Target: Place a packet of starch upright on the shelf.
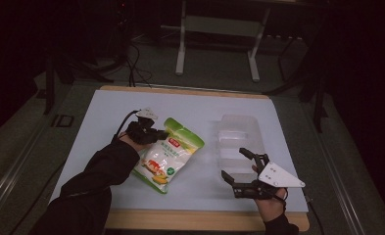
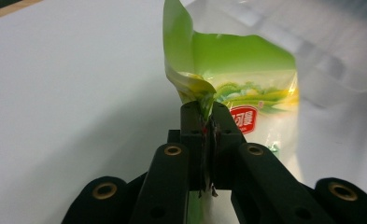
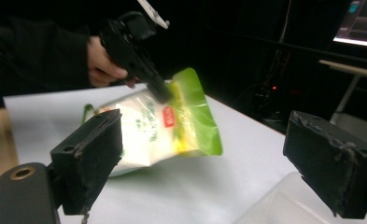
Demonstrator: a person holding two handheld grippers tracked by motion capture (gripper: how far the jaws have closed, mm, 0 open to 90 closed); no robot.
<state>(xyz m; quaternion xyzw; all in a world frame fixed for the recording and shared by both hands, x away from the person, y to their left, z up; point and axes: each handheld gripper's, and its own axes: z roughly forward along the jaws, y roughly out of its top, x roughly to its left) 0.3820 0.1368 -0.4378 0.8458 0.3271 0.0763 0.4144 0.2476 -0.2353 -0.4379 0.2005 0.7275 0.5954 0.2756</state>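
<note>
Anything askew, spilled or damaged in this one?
Nothing spilled. The bag is tilted up, its green top edge crumpled where the left hand-held gripper pinches it. The clear tub sits upright.

A white-topped table [image 1: 190, 105] with a wooden edge stands in a dim room. The floor [image 1: 214, 63] around it looks grey-green, perhaps carpeted. Beyond the far edge rise the pale legs of a stand [image 1: 181, 46], with dark cables [image 1: 133, 58] trailing nearby. A lit screen [image 3: 361, 23] glows at one side.
</note>
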